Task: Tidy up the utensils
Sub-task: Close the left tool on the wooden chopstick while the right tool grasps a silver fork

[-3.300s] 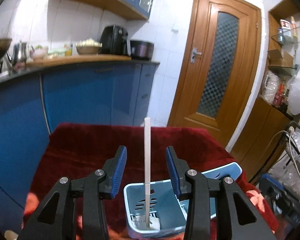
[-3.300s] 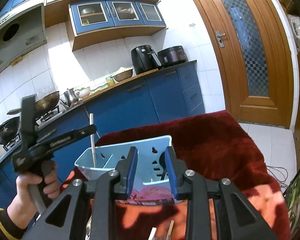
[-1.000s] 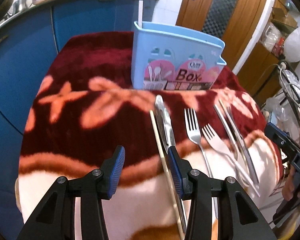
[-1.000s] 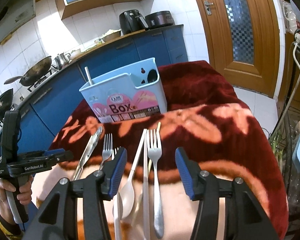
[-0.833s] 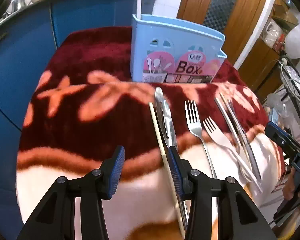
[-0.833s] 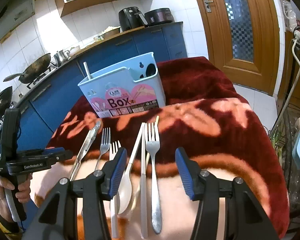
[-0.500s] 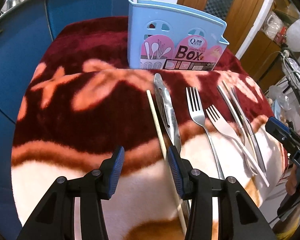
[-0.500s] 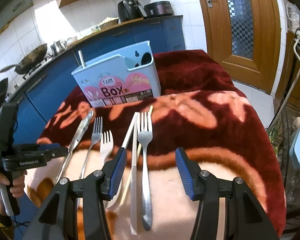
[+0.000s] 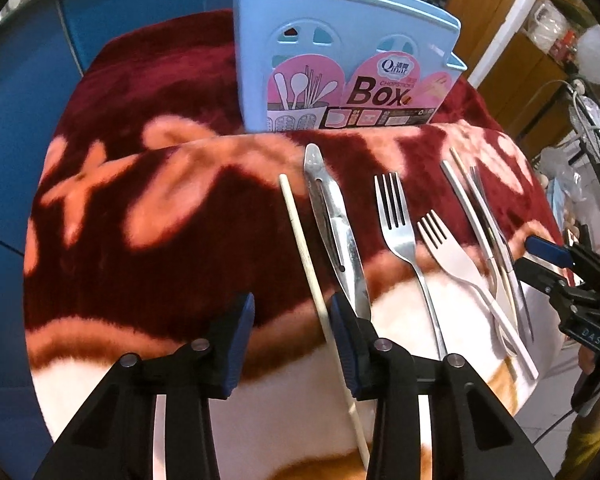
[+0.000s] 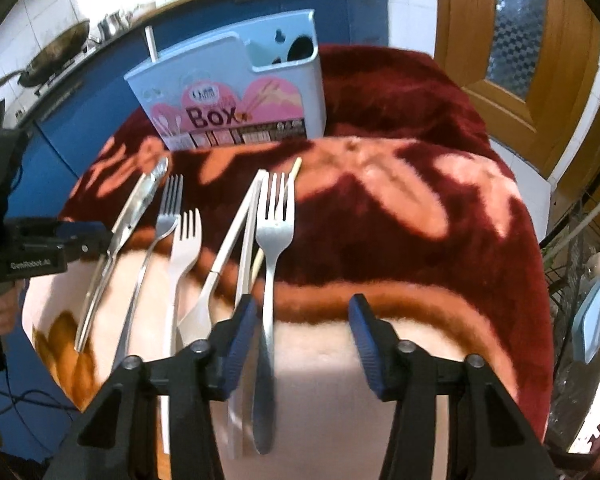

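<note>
Hovering low over the near edge of the blanket [image 9: 172, 264], the left gripper [image 9: 292, 340] has its jaws apart and empty, with a wooden chopstick [image 9: 312, 272] running up between the blue pads and metal tongs [image 9: 332, 224] just beside its right finger. The right gripper [image 10: 300, 336] is spread wide and grips nothing; a steel fork [image 10: 274, 240] lies just inside its left pad. More cutlery lies in a row on the blanket: a second steel fork [image 9: 400, 236], a white plastic fork [image 9: 456, 264], and a few long pieces bunched together that are hard to tell apart. At the far side stands the light blue utensil box [image 9: 340, 64], upright, with one white stick [image 10: 151, 42] poking up from its left corner.
</note>
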The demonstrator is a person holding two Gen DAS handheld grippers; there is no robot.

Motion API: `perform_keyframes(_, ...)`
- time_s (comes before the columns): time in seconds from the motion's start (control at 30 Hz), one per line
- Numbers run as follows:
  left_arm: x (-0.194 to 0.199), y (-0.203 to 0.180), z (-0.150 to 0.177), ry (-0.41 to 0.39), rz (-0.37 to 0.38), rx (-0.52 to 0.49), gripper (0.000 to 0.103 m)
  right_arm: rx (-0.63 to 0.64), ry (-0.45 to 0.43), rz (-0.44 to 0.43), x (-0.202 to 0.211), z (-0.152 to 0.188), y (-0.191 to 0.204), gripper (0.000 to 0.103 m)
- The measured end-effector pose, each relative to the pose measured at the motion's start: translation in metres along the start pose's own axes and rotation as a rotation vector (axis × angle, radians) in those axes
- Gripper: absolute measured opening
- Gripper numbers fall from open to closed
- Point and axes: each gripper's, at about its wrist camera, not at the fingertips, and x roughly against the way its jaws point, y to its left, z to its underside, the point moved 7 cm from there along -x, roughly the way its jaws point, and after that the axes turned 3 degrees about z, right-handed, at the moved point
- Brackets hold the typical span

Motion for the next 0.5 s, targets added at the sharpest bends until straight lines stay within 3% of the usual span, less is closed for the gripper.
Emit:
perform_keyframes(0.3,-0.006,-0.004,-0.008,0.071,-0.022,-0.014,0.040,0.103,0.129,0.031,-0.016,-0.015,0.011,0.034)
perform_keyframes(0.37,-0.008,-0.005,-0.011,0.091,-0.024,-0.014,0.040,0.111,0.160,0.025,-0.019,-0.019,0.011,0.028)
perform_keyframes(0.5,-0.011,-0.008,-0.018,0.109,-0.022,-0.021,0.031,0.150,0.210,0.033,-0.025,-0.025,0.013,0.019)
